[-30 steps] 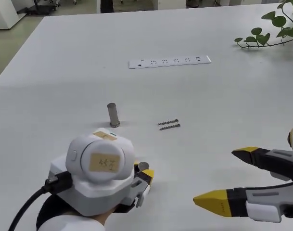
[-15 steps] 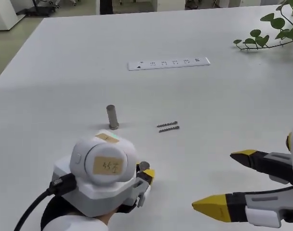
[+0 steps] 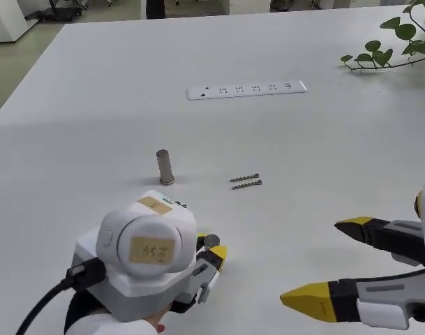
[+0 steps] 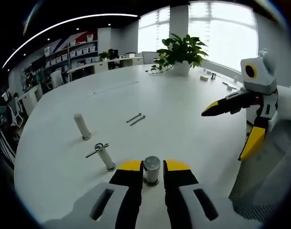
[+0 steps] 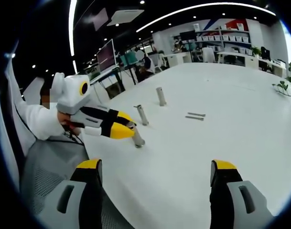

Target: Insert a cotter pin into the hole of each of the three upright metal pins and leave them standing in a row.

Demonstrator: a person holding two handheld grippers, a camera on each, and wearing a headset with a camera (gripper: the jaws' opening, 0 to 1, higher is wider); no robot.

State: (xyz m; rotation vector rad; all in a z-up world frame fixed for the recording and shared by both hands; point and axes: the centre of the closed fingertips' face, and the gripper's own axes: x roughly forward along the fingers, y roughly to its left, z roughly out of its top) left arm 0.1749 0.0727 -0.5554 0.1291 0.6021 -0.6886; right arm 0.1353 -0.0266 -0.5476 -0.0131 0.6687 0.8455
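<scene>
At the near left of the white table (image 3: 317,139), the left gripper (image 4: 153,166) has its yellow-tipped jaws clamped on one upright metal pin (image 4: 151,172), whose round top shows between the tips. Just beyond it, slightly left, stands a second pin (image 4: 106,157) with a cotter pin (image 4: 96,150) crosswise through its top (in the head view the gripper's white body covers this one). Farther along the same line stands the third pin (image 3: 165,167), on its own. That makes three metal pins, all upright, in a rough row running from near to far.

Right of the far pin, and apart from all three, two loose cotter pins (image 3: 245,182) lie side by side on the tabletop, so the cotter pins also number three: one through a pin, two lying free.

The right gripper (image 3: 324,262) is at the near right, jaws spread wide with nothing between them. Bare tabletop separates it from the left gripper and from the loose cotter pins, and bare tabletop stretches away on the far side too. Well beyond the pins a single white power strip (image 3: 245,90) lies across the table, and one leafy plant (image 3: 397,42) trails in at the far right corner. The table's left edge slants away at the far left, with floor (image 3: 17,77) beyond it.
</scene>
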